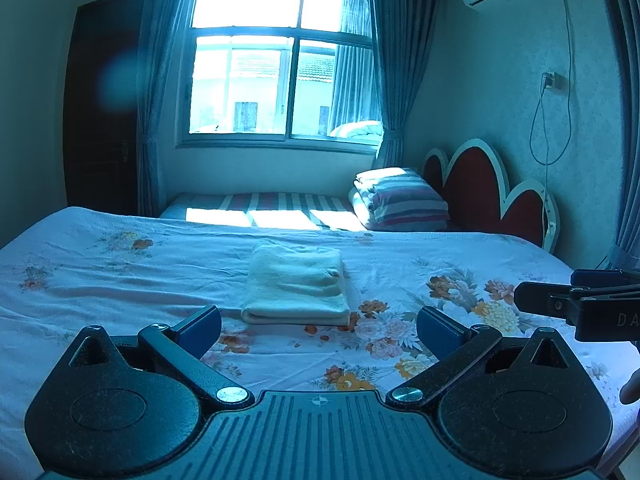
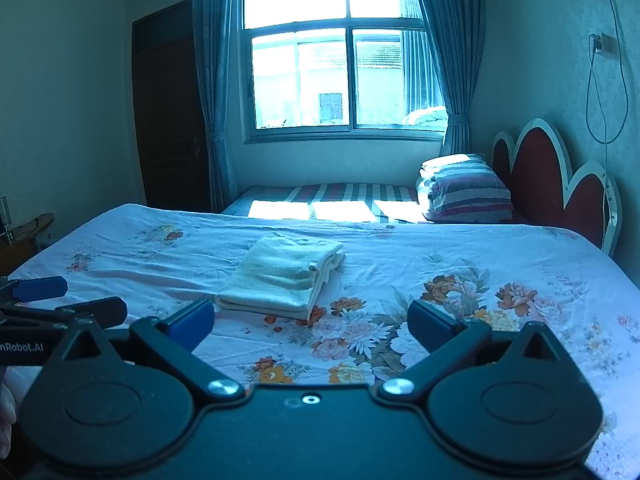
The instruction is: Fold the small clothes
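Note:
A pale cream garment [image 1: 296,286] lies folded into a neat rectangle on the floral bedsheet [image 1: 120,280], in the middle of the bed. My left gripper [image 1: 319,330] hovers just short of its near edge, open, with nothing between its blue pads. In the right wrist view the same folded garment [image 2: 282,274] sits ahead and to the left. My right gripper [image 2: 311,322] is open and empty above the flower print. Each gripper shows at the edge of the other's view: the right gripper [image 1: 520,298] at the right, the left gripper [image 2: 88,298] at the left.
A second bed with a striped sheet [image 1: 272,208] and a folded striped quilt [image 1: 400,200] stands behind, under the window [image 1: 280,64]. A red headboard [image 1: 484,188] lines the right wall. A dark door [image 2: 168,112] is at the back left. A small wooden stand [image 2: 28,232] sits at the bed's left.

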A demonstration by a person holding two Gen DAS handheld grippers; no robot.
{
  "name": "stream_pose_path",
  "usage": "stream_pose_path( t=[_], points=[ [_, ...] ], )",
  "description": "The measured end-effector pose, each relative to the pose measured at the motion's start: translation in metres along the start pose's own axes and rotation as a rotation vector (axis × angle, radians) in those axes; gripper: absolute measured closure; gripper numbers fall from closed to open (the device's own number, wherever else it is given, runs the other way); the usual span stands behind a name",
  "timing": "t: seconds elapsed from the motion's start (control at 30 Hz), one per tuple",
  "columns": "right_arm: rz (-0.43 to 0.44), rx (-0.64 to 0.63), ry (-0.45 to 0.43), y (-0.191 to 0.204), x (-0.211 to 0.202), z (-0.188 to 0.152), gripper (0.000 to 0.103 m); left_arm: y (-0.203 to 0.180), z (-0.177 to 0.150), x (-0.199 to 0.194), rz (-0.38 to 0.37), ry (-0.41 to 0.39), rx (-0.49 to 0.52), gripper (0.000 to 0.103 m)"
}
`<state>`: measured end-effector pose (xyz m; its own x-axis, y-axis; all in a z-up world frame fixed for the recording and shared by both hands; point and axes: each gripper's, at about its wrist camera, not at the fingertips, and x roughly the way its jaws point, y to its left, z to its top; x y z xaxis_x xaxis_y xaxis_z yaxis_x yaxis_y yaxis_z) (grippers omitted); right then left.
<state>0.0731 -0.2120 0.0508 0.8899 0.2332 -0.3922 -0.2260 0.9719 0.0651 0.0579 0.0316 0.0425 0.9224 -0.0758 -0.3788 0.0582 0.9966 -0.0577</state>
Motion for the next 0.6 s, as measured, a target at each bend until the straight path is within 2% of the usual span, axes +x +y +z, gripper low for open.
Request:
stream_pose_path(
  t=[0.6],
  points=[
    [0.014, -0.016, 0.003, -0.0028, -0.0002, 0.0002, 0.000, 0.0027, 0.0002, 0.0000, 0.000, 0.004, -0.016, 0.000]
  ],
)
